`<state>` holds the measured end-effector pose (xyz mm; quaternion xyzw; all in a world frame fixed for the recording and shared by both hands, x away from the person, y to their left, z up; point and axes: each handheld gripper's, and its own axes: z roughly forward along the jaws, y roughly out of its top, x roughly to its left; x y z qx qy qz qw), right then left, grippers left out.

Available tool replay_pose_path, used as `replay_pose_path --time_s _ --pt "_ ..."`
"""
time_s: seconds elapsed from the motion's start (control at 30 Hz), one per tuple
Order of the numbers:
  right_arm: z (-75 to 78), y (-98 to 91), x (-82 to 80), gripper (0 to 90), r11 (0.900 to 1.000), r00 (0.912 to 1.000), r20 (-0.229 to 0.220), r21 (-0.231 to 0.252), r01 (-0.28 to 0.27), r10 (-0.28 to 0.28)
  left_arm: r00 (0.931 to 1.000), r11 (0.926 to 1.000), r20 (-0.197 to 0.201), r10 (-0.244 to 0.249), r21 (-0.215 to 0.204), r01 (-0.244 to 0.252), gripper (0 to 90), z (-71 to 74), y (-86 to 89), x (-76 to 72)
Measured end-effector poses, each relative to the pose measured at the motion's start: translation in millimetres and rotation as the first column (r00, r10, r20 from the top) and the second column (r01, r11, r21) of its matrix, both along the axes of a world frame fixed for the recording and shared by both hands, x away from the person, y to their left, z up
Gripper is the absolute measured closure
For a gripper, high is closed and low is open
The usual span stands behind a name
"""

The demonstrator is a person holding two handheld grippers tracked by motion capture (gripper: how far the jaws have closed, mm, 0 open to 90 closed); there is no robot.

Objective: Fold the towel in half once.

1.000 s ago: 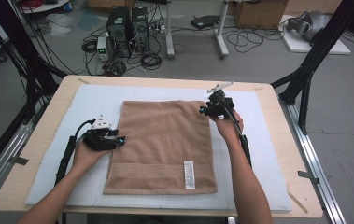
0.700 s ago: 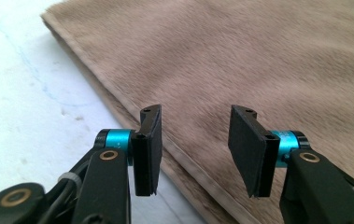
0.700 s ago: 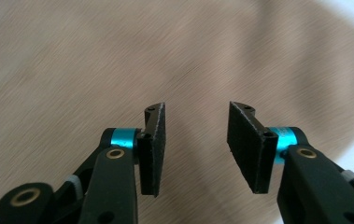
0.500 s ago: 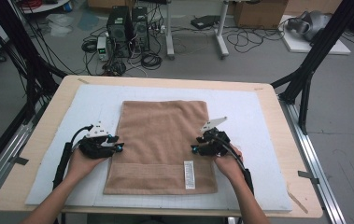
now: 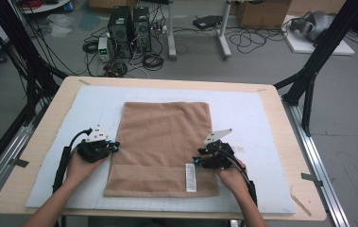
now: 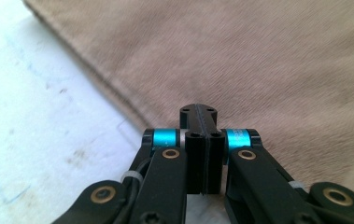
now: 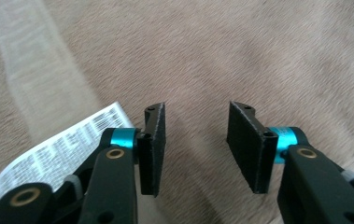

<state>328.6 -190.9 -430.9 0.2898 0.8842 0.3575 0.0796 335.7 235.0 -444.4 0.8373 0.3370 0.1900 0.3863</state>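
**Towel flat on mat, grippers at its two side edges**

Towel lies spread at mat centre, long axis 12 to 6 o'clock, woven band and white label toward 6. Soft terry, limp and light by the look: likely to sag and drape once lifted, no slip risk, nothing to break. Best holds are the hemmed side edges or corners, where the cloth is doubled and pads can bite; a pinch in mid-cloth would only raise a tent.

Left gripper at the towel's 9 o'clock edge. Jaws have just been closing and now meet face to face, tips at the hem in the left gripper view; whether any cloth is nipped between them I cannot tell.

Right gripper at the 4 o'clock edge, just beside the label. Jaws stand partly apart, have just been opening slightly, bare terry between the pads, nothing gripped.

Containers: none on the table.
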Motion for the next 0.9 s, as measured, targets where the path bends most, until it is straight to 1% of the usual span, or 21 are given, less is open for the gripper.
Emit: replay_pose_path --time_s 0.03,0.07,0.1,0.13,0.17,0.23,0.27,0.33,0.4,0.47,0.5,0.6,0.63,0.67,0.7,0.73,0.8,0.87,0.9 --pt "-1.2 -1.1 -2.6 56.6 1.0000 1.0000 -0.003 -0.003 -0.002 0.002 0.9999 0.9996 -0.013 0.005 -0.027 -0.005 90.0 -0.6 1.9 0.7" --pt "-2.8 -2.0 -4.0 56.5 1.0000 1.0000 -0.009 -0.001 -0.003 0.003 0.9998 0.9994 -0.018 0.009 -0.034 -0.010 90.0 -0.1 3.2 0.9" --pt "-4.9 -3.5 -5.6 56.5 1.0000 1.0000 -0.007 0.008 -0.001 0.001 0.9999 0.9995 -0.012 0.005 -0.031 -0.005 89.8 1.0 3.5 0.1" --pt "-5.9 -5.4 -7.3 56.2 0.9996 1.0000 -0.005 0.027 0.003 -0.002 0.9999 0.9989 -0.014 -0.001 -0.047 0.000 89.6 1.6 3.6 -0.6" --pt "-6.0 -6.8 -7.7 55.4 0.9992 0.9999 -0.013 0.040 0.001 -0.001 0.9999 0.9990 -0.014 -0.004 -0.046 0.003 88.5 2.2 3.8 -0.8" --pt "-5.3 -8.4 -7.3 53.5 0.9986 0.9999 -0.015 0.053 -0.003 0.004 0.9998 0.9981 -0.021 0.002 -0.061 -0.003 80.1 2.8 3.5 -0.8" --pt "-4.5 -8.9 -7.0 52.1 0.9984 0.9999 -0.009 0.057 -0.006 0.007 0.9997 0.9976 -0.023 0.001 -0.070 -0.002 77.7 3.1 3.9 -0.5" --pt "-2.5 -9.2 -6.1 46.5 0.9985 0.9999 0.010 0.054 0.007 -0.007 0.9996 0.9952 -0.028 0.006 -0.098 -0.009 72.9 4.3 4.6 0.3" --pt "0.3 -11.7 -2.7 44.0 0.9975 0.9995 0.030 0.070 0.010 -0.012 0.9994 0.9929 -0.027 0.020 -0.116 -0.023 66.3 6.3 5.6 1.9" --pt "4.4 -14.4 1.6 39.3 0.9967 0.9983 0.052 0.078 0.021 -0.025 0.9991 0.9891 -0.031 0.028 -0.144 -0.032 61.6 8.9 7.2 4.1" --pt "6.9 -16.3 4.4 37.1 0.9955 0.9975 0.059 0.088 0.035 -0.040 0.9989 0.9865 -0.028 0.037 -0.158 -0.041 58.7 9.8 7.5 5.0" --pt "15.3 -23.7 14.0 32.1 0.9905 0.9943 0.076 0.121 0.066 -0.075 0.9984 0.9821 -0.031 0.046 -0.181 -0.051 52.0 12.7 7.9 7.4" --pt "18.6 -25.9 17.8 29.9 0.9900 0.9936 0.076 0.120 0.074 -0.084 0.9984 0.9819 -0.028 0.048 -0.182 -0.053 50.9 13.7 7.5 7.9" --pt "21.9 -28.1 20.4 29.5 0.9877 0.9915 0.082 0.127 0.090 -0.101 0.9986 0.9825 -0.028 0.045 -0.179 -0.050 49.8 14.5 7.3 8.3" --pt "24.2 -29.8 22.6 28.7 0.9860 0.9907 0.084 0.138 0.094 -0.106 0.9986 0.9829 -0.032 0.043 -0.178 -0.048 48.7 16.1 6.8 8.9" --pt "27.5 -31.8 26.0 28.0 0.9833 0.9887 0.096 0.153 0.099 -0.115 0.9984 0.9816 -0.030 0.047 -0.184 -0.052 47.2 17.1 6.0 8.9" --pt "32.0 -33.4 31.1 27.4 0.9817 0.9860 0.116 0.162 0.100 -0.120 0.9986 0.9812 -0.020 0.049 -0.186 -0.051 45.5 20.1 5.4 9.2" --pt "35.2 -33.1 35.3 26.4 0.9805 0.9853 0.119 0.168 0.102 -0.123 0.9983 0.9785 -0.018 0.055 -0.198 -0.058 44.1 22.0 6.0 9.6" --pt "36.7 -32.3 37.2 25.6 0.9817 0.9846 0.123 0.160 0.104 -0.124 0.9982 0.9768 -0.024 0.054 -0.206 -0.058 43.8 22.0 6.6 9.9"
